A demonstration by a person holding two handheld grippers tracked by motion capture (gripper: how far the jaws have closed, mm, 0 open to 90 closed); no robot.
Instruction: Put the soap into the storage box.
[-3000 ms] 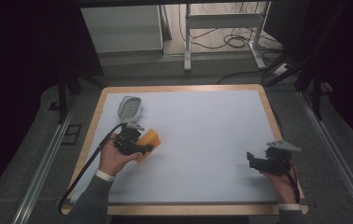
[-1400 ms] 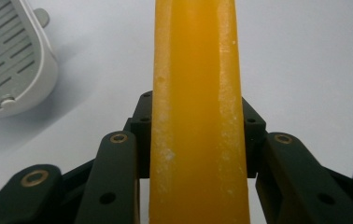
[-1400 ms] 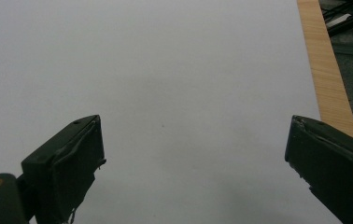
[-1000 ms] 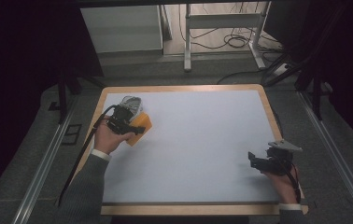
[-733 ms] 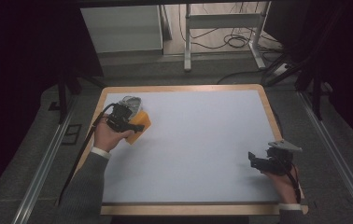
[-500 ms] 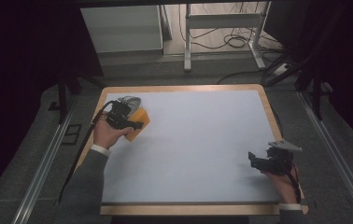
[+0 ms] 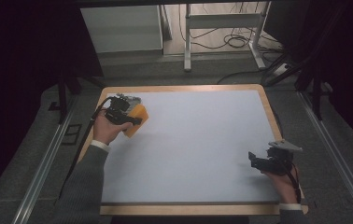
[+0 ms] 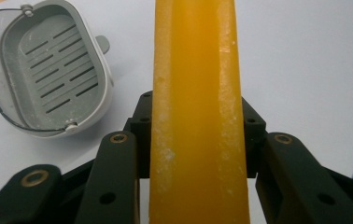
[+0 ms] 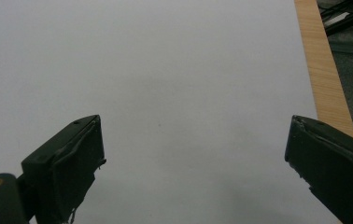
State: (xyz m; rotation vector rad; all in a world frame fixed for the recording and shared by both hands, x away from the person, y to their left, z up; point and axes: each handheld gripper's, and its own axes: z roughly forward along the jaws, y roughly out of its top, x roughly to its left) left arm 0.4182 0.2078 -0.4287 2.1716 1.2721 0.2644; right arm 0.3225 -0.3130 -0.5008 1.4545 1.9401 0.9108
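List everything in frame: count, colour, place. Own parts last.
soap bar: 1, orange-yellow, clamped between the left gripper's jaws, far-left part of the table
soap dish: 1, grey with slotted insert, empty, on the sheet at the far-left corner beside the soap bar
table: 1, wooden rim under a white sheet, centre
metal frame: 1, pale, on the floor beyond the table
left gripper: 1, black, far left, shut on the soap bar
right gripper: 1, black, near right, jaws apart, nothing between
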